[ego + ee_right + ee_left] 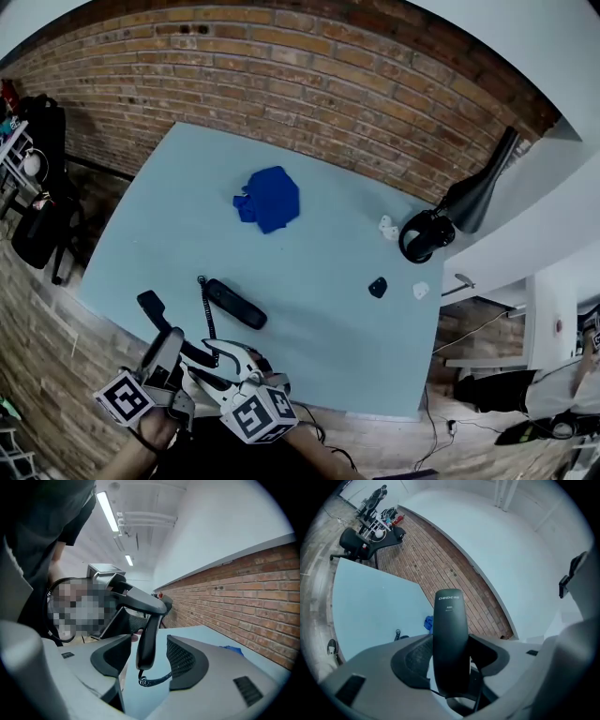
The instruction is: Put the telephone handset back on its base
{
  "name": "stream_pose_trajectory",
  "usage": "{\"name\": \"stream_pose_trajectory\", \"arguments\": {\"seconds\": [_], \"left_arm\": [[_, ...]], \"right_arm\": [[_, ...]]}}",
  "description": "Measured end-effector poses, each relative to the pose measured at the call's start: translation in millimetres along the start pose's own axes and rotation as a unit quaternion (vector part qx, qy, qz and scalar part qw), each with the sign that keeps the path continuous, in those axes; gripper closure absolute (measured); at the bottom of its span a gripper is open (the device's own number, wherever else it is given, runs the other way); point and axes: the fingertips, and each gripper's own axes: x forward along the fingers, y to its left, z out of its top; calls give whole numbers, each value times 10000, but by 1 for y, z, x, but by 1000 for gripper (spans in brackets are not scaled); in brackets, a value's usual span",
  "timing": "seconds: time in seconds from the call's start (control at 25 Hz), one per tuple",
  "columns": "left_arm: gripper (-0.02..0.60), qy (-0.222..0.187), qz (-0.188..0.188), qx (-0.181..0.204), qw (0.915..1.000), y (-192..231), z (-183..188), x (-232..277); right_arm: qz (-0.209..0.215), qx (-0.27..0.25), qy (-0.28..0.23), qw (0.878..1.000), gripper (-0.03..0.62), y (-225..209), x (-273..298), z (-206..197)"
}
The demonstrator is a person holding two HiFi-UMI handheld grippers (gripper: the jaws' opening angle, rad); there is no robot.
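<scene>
The black telephone base lies on the light blue table, near its front edge. A coiled cord runs from the base toward the black handset, which is held in the air in front of it. My left gripper is shut on the handset, its pads pressing both sides. My right gripper stands open around the handset's lower end, with a gap on each side. The cord hangs below it.
A crumpled blue cloth lies mid-table. At the right end are black headphones, two small white things and a small black thing. A brick wall runs behind the table. The table's front edge is just ahead of both grippers.
</scene>
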Motion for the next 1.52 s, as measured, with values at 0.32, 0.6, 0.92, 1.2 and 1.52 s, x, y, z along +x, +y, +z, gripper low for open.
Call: {"name": "stream_pose_trajectory", "arguments": {"seconds": [0.32, 0.6, 0.92, 1.2, 1.52], "left_arm": [[311, 490, -245, -90, 9985, -9, -29, 9], [298, 816, -794, -106, 9934, -11, -40, 9], [275, 1743, -1364, 3201, 9212, -23, -34, -7], [243, 1444, -1842, 8502, 4716, -19, -14, -11], [210, 2057, -2459, 8941, 3129, 28, -33, 6]], "right_arm": [[-202, 259, 46, 9994, 450, -1, -15, -13], [-45, 954, -308, 9950, 462, -5, -28, -14], [169, 1943, -870, 9769, 462, -16, -48, -12], [809, 2051, -708, 9728, 464, -5, -53, -28], [659, 3816, -1124, 9151, 467, -45, -47, -44]]}}
